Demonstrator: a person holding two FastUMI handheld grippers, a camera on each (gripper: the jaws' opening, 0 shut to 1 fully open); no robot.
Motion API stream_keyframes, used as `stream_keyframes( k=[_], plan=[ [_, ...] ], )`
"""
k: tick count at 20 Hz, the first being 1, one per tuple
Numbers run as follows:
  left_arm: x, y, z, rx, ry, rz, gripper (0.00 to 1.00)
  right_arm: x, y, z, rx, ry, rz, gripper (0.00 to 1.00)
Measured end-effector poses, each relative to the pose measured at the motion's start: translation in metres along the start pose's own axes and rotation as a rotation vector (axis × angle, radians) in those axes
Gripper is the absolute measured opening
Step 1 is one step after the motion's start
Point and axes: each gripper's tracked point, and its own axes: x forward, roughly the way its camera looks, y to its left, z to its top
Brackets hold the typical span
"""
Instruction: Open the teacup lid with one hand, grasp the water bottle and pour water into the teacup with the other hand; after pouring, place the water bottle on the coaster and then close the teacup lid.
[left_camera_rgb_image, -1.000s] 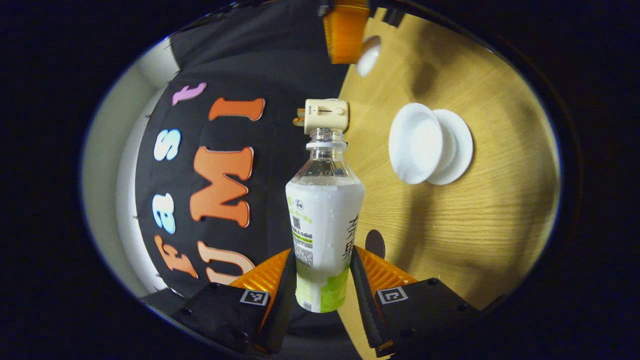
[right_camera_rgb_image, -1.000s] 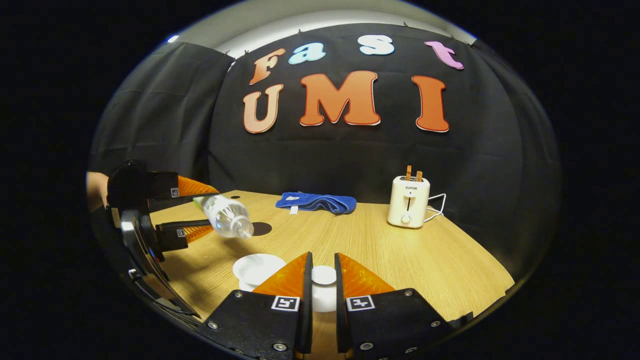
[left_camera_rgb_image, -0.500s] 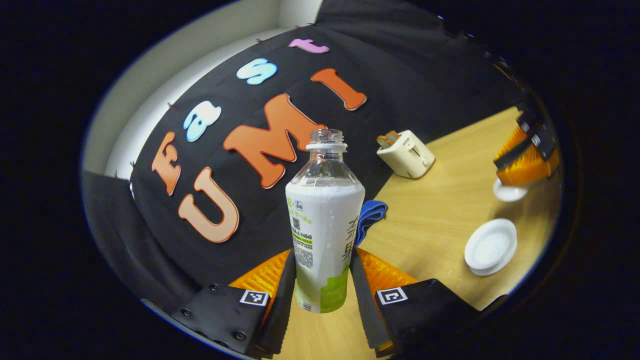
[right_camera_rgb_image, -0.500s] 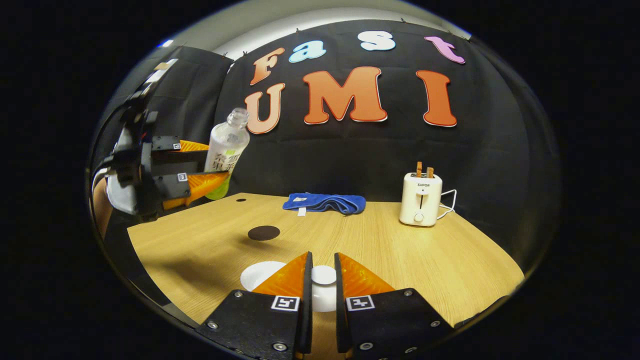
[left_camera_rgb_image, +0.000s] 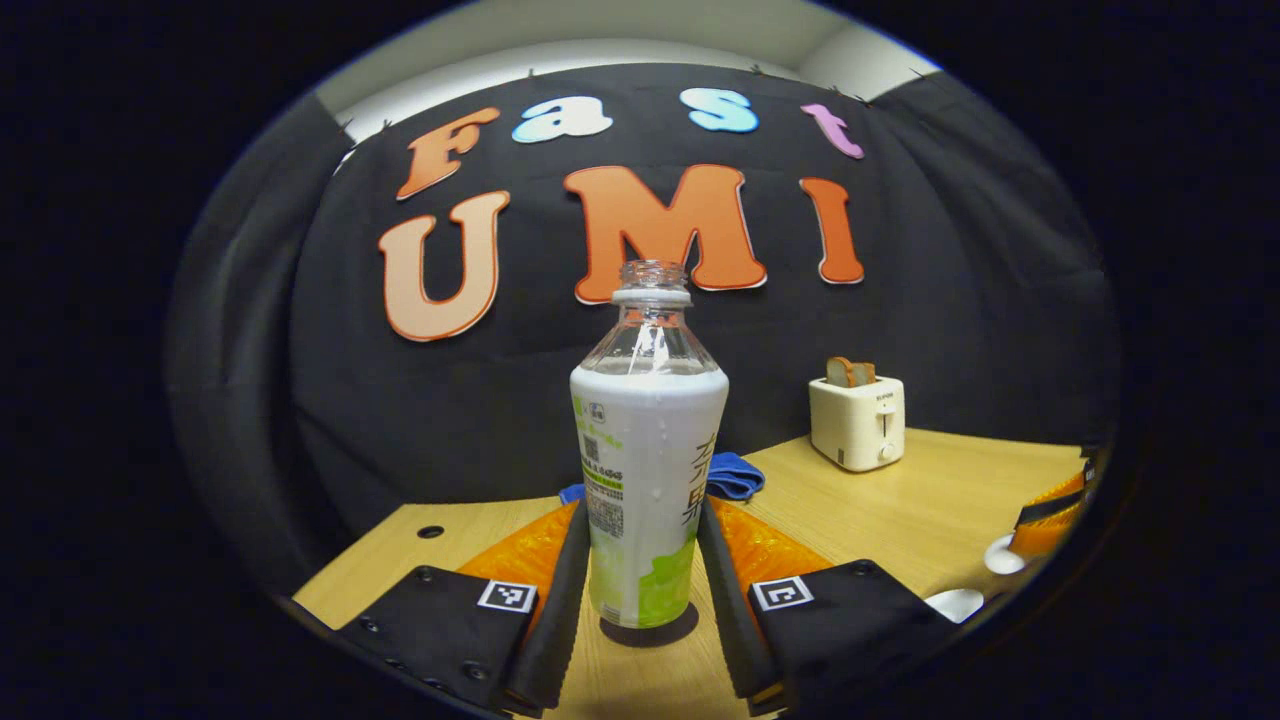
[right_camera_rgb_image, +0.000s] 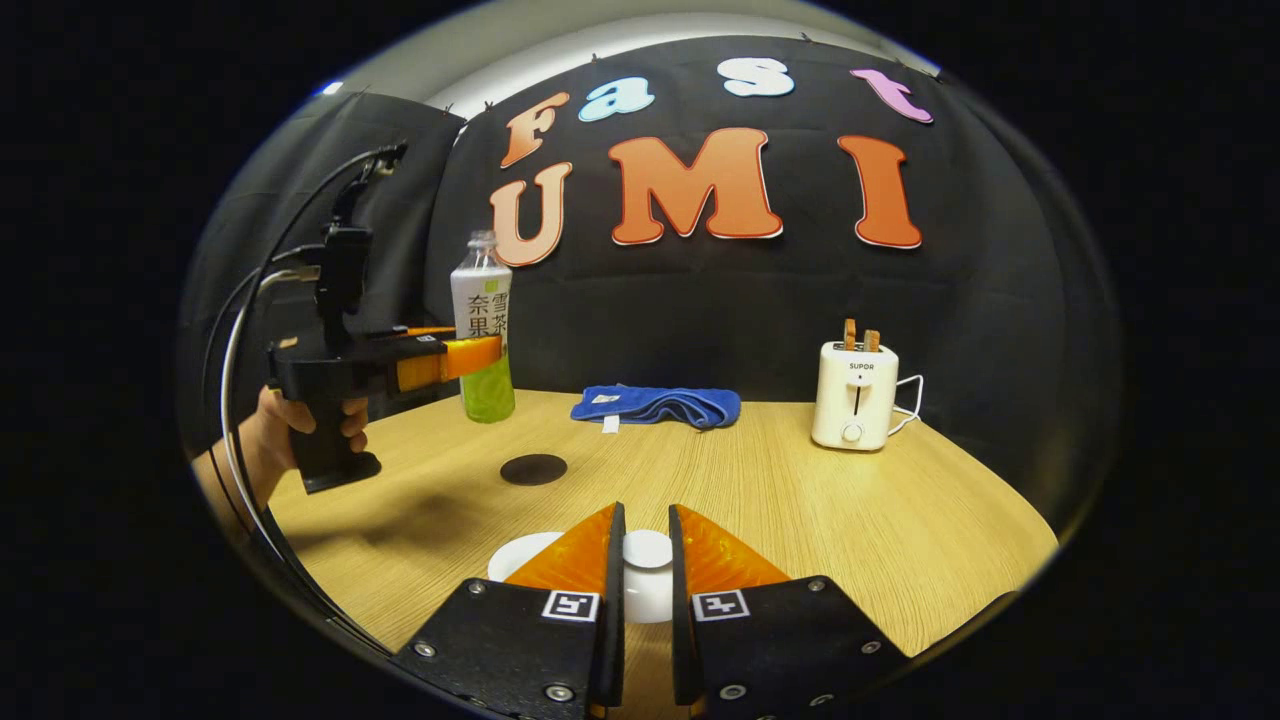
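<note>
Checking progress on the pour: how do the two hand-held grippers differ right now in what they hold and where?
The left hand-held gripper grips the upright, uncapped water bottle above the wooden table; the right hand-held gripper pinches the small white teacup lid, low over the table. The left holds a tall body, the right a knob. Both are shut.

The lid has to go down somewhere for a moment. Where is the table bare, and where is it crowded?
Bare wood lies right of the teacup lid, stretching up to the toaster, and between the coaster and the blue cloth. The near left is crowded: saucer, left gripper and water bottle.
</note>
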Motion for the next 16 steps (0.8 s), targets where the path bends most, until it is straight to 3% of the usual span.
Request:
stream_keyframes(
  k=[2,6,16],
  plan=[
    [0.005,0.009,-0.012,-0.097,0.002,-0.016,0.60,0.001,-0.002,-0.001,0.003,0.002,-0.006,0.20],
    [0.030,0.022,-0.037,-0.231,0.036,-0.001,0.64,0.003,-0.005,0.000,0.002,0.001,-0.018,0.20],
    [0.066,0.026,-0.095,-0.268,0.138,0.019,0.64,0.010,-0.013,-0.004,0.000,0.017,-0.036,0.20]
  ],
)
